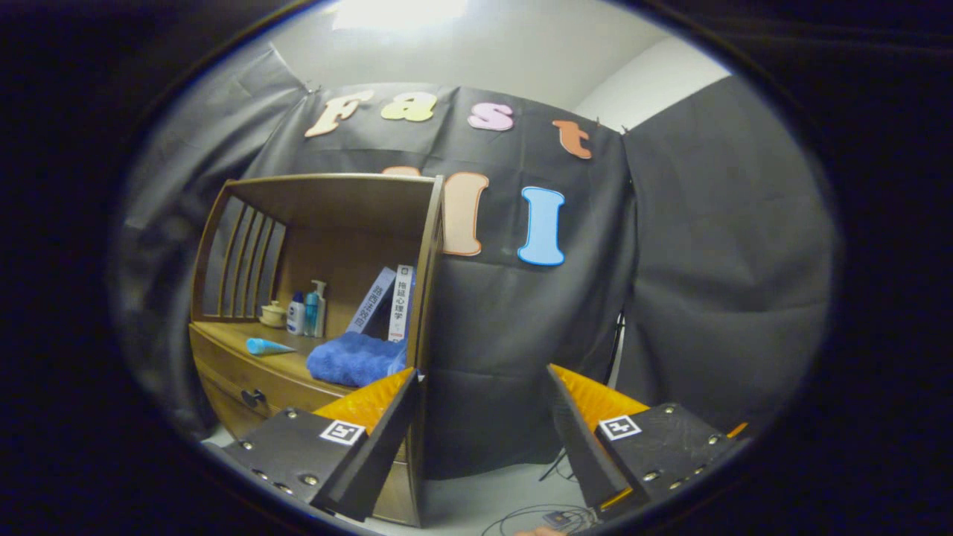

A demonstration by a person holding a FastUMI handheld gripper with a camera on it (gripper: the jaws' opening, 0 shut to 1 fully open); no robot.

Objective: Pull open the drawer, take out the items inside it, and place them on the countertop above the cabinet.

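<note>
The wooden cabinet stood ahead and to the left of the claw, its right side post just beyond the left finger. The drawer with its dark handle sat closed under the countertop, left of the left finger. The claw's fingers were spread wide apart, gripping nothing, the booth's cloth wall between them. On the countertop lay a folded blue towel nearest the left finger, two leaning books behind it, bottles further left, and a small blue tube.
</note>
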